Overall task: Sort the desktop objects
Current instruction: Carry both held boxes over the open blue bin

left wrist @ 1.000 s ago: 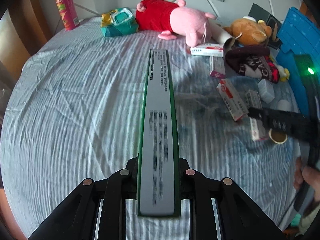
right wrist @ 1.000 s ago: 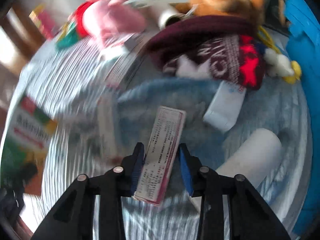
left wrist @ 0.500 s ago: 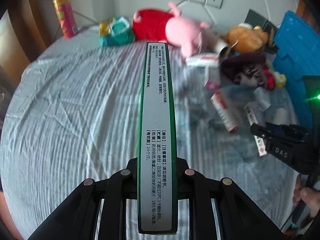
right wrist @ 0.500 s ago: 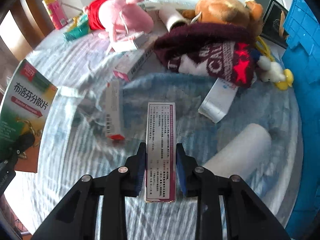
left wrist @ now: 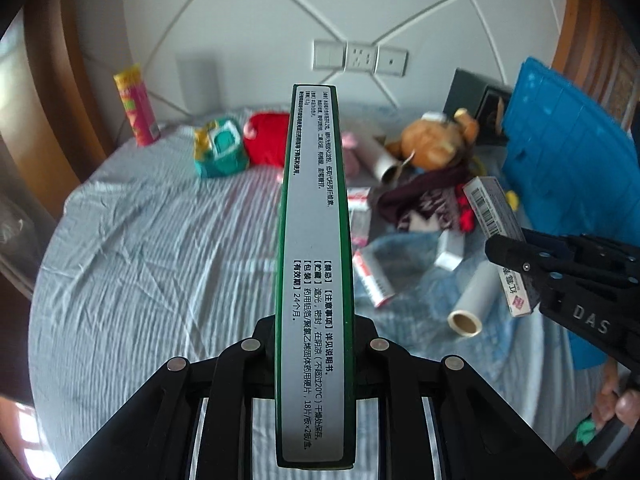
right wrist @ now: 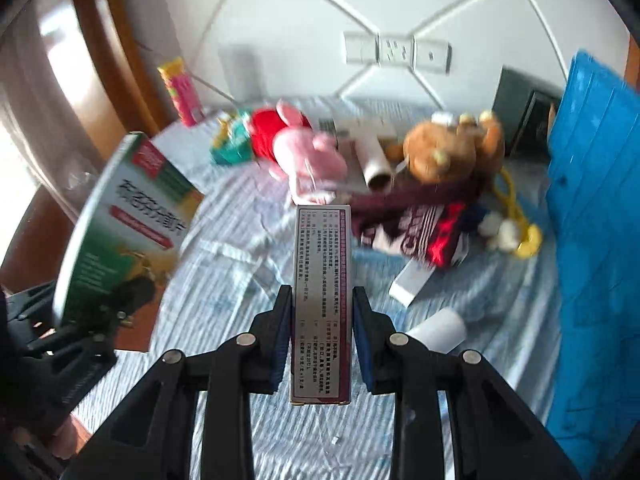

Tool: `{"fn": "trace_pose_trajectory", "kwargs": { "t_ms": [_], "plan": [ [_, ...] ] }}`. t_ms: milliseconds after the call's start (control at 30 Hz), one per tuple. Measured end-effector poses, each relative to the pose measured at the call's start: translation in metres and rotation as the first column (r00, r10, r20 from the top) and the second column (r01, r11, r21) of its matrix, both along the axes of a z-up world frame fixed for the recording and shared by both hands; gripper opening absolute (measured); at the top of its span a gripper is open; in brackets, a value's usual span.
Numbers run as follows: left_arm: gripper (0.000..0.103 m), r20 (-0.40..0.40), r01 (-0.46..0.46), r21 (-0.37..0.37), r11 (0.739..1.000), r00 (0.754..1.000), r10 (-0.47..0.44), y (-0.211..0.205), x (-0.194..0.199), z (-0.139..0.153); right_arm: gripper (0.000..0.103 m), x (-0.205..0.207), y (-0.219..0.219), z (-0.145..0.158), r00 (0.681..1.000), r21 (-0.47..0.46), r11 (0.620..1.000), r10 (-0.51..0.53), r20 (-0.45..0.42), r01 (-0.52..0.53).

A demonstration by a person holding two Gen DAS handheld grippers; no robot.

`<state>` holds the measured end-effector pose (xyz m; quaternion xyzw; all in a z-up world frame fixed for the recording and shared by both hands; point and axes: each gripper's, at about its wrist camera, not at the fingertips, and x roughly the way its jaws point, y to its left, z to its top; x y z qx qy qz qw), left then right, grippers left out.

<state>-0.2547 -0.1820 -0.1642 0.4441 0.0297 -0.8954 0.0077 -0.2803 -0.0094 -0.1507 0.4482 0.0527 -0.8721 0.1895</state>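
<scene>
two grippers are each clamping a box above the striped bedsheet (left wrist: 160,260): the left gripper (left wrist: 314,344) is gripping a green medicine box (left wrist: 314,264) edge-up, while the right gripper (right wrist: 320,332) is pinching a narrow purple-trimmed medicine box (right wrist: 322,304). plush toys and cartons are lying beyond, beside a blue crate (right wrist: 592,208).

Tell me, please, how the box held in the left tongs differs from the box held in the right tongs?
The green box in the left tongs is broad and flat, gripped across its thin edge; the purple-trimmed box in the right tongs is small and narrow. The green box has a green, red and yellow front; the other is grey-white with purple borders. Both are printed medicine cartons, clamped and held above the bedsheet.
</scene>
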Motion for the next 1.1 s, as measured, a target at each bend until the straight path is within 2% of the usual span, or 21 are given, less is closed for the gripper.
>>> {"fn": "trace_pose_trajectory", "kwargs": {
  "t_ms": [167, 300, 600, 767, 1000, 1100],
  "plan": [
    [0.019, -0.077, -0.028, -0.01, 1.0, 0.997, 0.027, 0.025, 0.021, 0.038, 0.028, 0.02, 0.015, 0.045, 0.995, -0.017, 0.998, 0.053, -0.083, -0.055],
    [0.019, -0.139, -0.014, -0.021, 1.0, 0.99, 0.011, 0.044, 0.033, 0.069, 0.028, 0.043, 0.029, 0.084, 0.986, -0.021, 0.998, 0.06, -0.158, -0.064],
    [0.019, -0.245, 0.126, -0.014, 0.992, 0.961, -0.126, 0.092, 0.046, 0.112, 0.028, 0.089, 0.07, 0.163, 0.948, 0.039, 0.996, -0.06, -0.311, 0.076],
    [0.019, -0.283, 0.217, -0.011, 0.976, 0.936, -0.212, 0.136, 0.049, 0.134, 0.028, 0.118, 0.127, 0.202, 0.913, 0.028, 0.982, -0.165, -0.373, 0.189],
    [0.019, -0.378, 0.365, -0.022, 0.931, 0.859, -0.346, 0.254, 0.046, 0.174, 0.028, 0.142, 0.25, 0.224, 0.848, 0.018, 0.934, -0.316, -0.425, 0.357],
    [0.019, -0.403, 0.418, -0.011, 0.909, 0.83, -0.386, 0.311, 0.04, 0.187, 0.028, 0.149, 0.317, 0.224, 0.834, 0.041, 0.911, -0.357, -0.421, 0.411]
  ]
}}
